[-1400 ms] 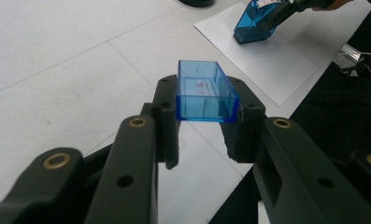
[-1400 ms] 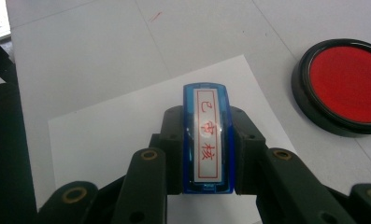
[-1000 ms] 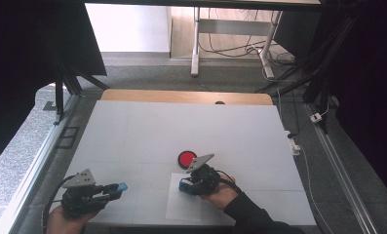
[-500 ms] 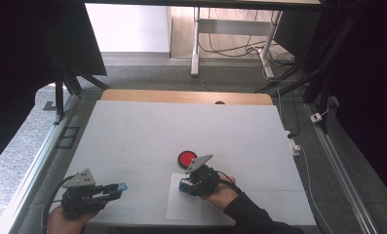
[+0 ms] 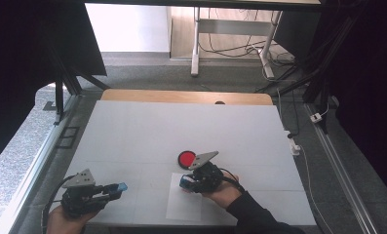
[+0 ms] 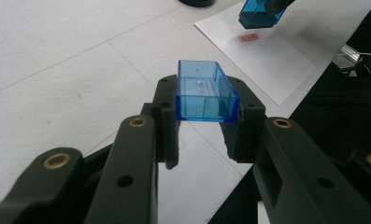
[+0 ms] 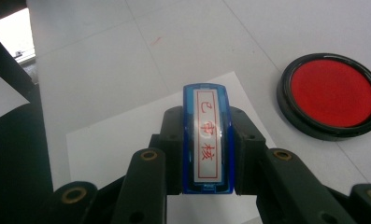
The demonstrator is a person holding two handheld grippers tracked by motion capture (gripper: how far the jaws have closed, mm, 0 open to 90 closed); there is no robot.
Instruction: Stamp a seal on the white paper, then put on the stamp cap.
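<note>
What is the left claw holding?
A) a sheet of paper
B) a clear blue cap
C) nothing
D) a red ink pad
B: in the left gripper view the left claw is clamped on an open, see-through blue cap, with the white table beneath.

High view: daylight enters from the far side and the left, where the floor (image 5: 127, 24) beyond the table (image 5: 181, 126) is washed out almost white. Both upper corners fall into near-black. Table surface evenly lit, soft, no hard shadows; a faint shade under the right gripper (image 5: 185, 184). Picture a little soft and grainy, straight lines bow slightly toward the edges.

Left gripper view: bright, mildly overexposed tabletop. The blue cap (image 6: 204, 91) is sharp, with small glints on its rim; nearest jaw parts blur at the bottom.

Right gripper view: the stamp (image 7: 207, 135) shows a pale sheen across its label; the ink pad (image 7: 331, 93) carries rim glare. White blowout at upper left.
</note>
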